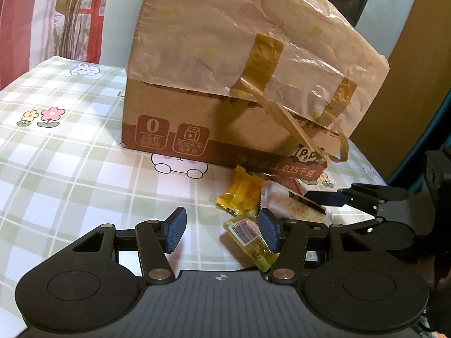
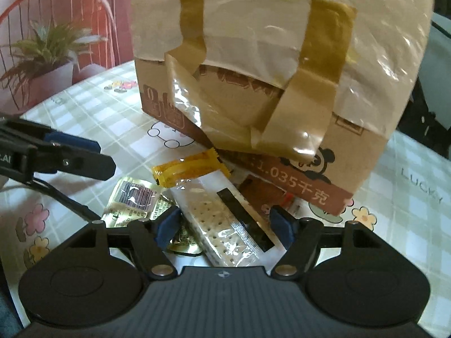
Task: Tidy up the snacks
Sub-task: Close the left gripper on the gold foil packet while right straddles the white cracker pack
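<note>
With jaws apart, the right gripper (image 2: pixel 222 226) is straddling the cracker packet (image 2: pixel 217 225), which wants a centred squeeze, while the left gripper (image 1: pixel 222 229) is hanging open nearby.

Checked tablecloth (image 1: pixel 70 169); red chair (image 2: pixel 56 5); potted plant (image 2: pixel 42 50) behind.

**Left wrist: tool spread over snacks**

Left tool (image 1: pixel 222 229) jaws apart above checked bench (image 1: pixel 70 169). Green packet (image 1: pixel 249 238) touches its right pad. Orange packet (image 1: pixel 239 194) beside cardboard box (image 1: pixel 225 84). Right tool (image 1: pixel 324 201) over cracker pack (image 1: pixel 293 205).
</note>
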Motion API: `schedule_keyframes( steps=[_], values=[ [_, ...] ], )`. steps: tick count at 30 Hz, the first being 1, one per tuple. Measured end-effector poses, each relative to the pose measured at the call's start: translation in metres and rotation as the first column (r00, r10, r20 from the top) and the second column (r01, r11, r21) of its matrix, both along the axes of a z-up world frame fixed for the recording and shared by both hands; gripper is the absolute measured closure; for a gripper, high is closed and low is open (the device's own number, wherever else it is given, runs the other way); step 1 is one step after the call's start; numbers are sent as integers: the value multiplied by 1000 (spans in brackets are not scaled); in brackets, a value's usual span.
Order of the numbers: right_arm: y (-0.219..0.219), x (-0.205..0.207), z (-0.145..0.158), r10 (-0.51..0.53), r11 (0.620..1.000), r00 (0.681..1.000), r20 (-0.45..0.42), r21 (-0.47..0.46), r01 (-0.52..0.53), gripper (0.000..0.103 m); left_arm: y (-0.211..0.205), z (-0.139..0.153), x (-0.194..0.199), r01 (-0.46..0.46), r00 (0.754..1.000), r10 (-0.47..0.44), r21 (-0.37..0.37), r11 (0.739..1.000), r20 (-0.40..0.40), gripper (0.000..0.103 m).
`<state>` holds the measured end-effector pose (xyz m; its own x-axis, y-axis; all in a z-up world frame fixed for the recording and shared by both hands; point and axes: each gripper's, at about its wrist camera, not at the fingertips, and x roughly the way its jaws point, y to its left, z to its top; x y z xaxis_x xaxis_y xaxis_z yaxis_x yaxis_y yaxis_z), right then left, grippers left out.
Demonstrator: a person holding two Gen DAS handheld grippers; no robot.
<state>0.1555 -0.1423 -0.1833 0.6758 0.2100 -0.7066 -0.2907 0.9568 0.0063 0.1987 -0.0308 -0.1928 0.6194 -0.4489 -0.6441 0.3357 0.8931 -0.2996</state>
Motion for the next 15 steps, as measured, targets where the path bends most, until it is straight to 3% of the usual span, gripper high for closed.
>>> schedule_keyframes(
  steps=[6, 15],
  values=[
    [-8, -22, 6, -29, 998, 1000, 3, 57, 29, 45, -5, -4, 0, 21, 1000, -21, 18, 1000, -7, 44],
    [-32, -57, 10, -240, 965, 968, 71, 124, 230, 47, -18, -10, 0, 44, 999, -43, 66, 997, -22, 44]
  ],
)
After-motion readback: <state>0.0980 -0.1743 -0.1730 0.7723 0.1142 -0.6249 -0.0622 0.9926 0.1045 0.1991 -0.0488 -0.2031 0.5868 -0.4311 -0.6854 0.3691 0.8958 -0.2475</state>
